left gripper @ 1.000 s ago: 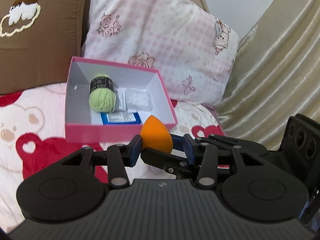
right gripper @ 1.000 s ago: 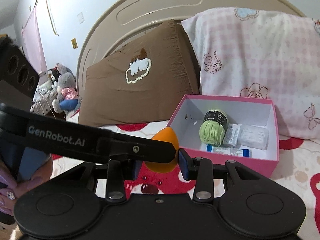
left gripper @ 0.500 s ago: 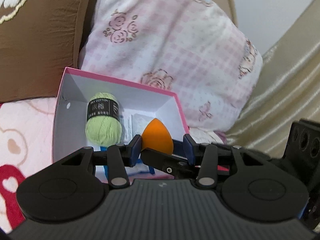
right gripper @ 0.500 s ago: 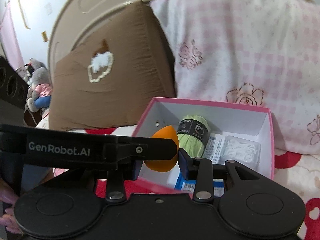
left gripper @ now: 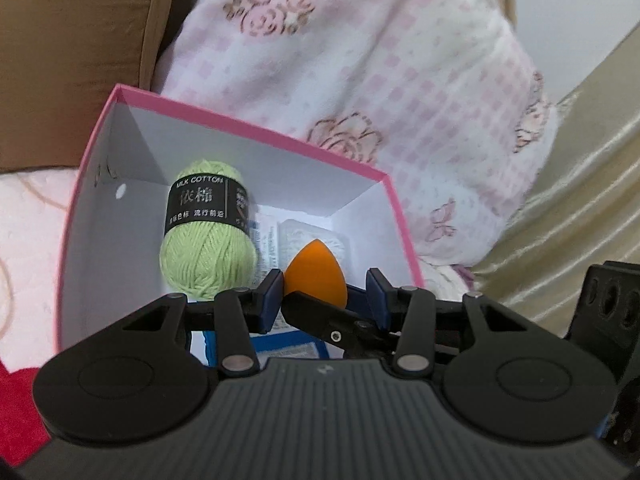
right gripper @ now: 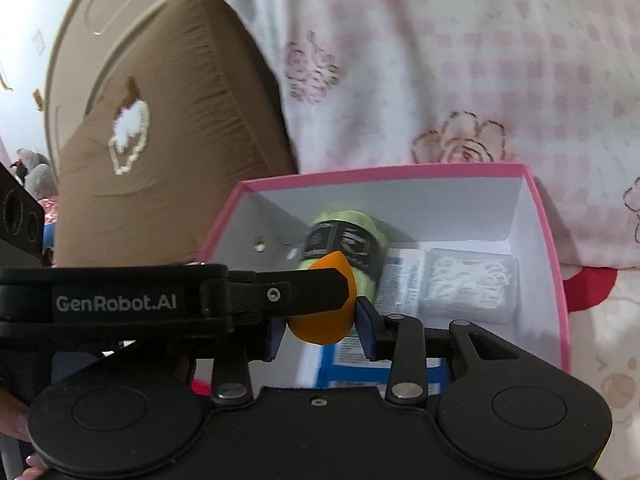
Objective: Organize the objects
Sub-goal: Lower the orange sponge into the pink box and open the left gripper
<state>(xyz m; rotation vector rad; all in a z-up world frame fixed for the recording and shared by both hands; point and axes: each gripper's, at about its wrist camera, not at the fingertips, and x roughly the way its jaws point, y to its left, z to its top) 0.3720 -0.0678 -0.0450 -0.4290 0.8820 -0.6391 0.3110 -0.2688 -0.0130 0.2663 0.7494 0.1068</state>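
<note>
An orange teardrop sponge [left gripper: 316, 268] hangs over the inside of the open pink box [left gripper: 256, 128], just right of the green yarn ball [left gripper: 208, 240]. My left gripper [left gripper: 324, 300] is shut around it: one blue pad touches the sponge, and the right gripper's black finger [left gripper: 332, 320] lies between the sponge and the other pad. In the right wrist view my right gripper [right gripper: 321, 336] is shut on the sponge [right gripper: 324, 326], both pads pressing its sides. The left gripper's finger [right gripper: 280, 292] crosses in front and hides the sponge's upper left.
The box [right gripper: 380, 174] also holds the yarn [right gripper: 352, 236], a clear pack of white swabs [right gripper: 468, 280] and a blue-edged packet [right gripper: 348, 360]. A pink pillow [left gripper: 360, 60] and a brown pillow [right gripper: 160, 140] lean behind it. Gold fabric [left gripper: 580, 200] lies to the right.
Both grippers have moved forward and down together with the sponge, from in front of the box's near wall to over its inside. The box now looks much closer.
</note>
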